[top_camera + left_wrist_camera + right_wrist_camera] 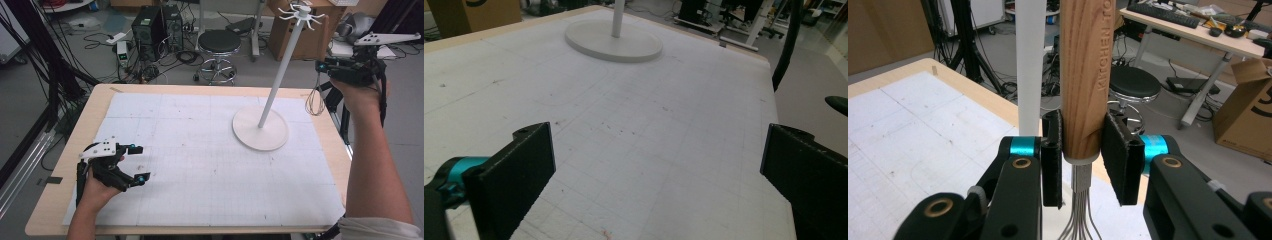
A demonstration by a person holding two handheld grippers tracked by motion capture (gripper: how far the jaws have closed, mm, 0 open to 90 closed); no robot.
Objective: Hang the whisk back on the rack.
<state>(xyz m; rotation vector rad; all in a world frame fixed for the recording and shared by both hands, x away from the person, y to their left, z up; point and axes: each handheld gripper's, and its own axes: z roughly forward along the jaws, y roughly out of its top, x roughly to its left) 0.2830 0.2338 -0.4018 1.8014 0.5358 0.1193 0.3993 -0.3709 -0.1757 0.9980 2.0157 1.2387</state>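
Note:
A white stand rises from a round base (260,128) on the right side of the gridded mat (200,165), its pole (280,75) leaning up to a ring of hooks (301,13). My right gripper (320,66) is held high beside the pole, below the hooks, shut on a whisk's wooden handle (1083,75); the whisk's wires (313,99) hang beneath it. The white pole (1030,65) stands just behind the handle in the right gripper view. My left gripper (140,163) rests low at the mat's left, open and empty (656,165), facing the base (614,42).
Beyond the table's far edge stand a black stool (219,42), a cardboard box (320,32), computer towers (150,25) and floor cables. A tripod leg (345,125) stands off the table's right edge. A desk with a keyboard (1168,12) is farther back.

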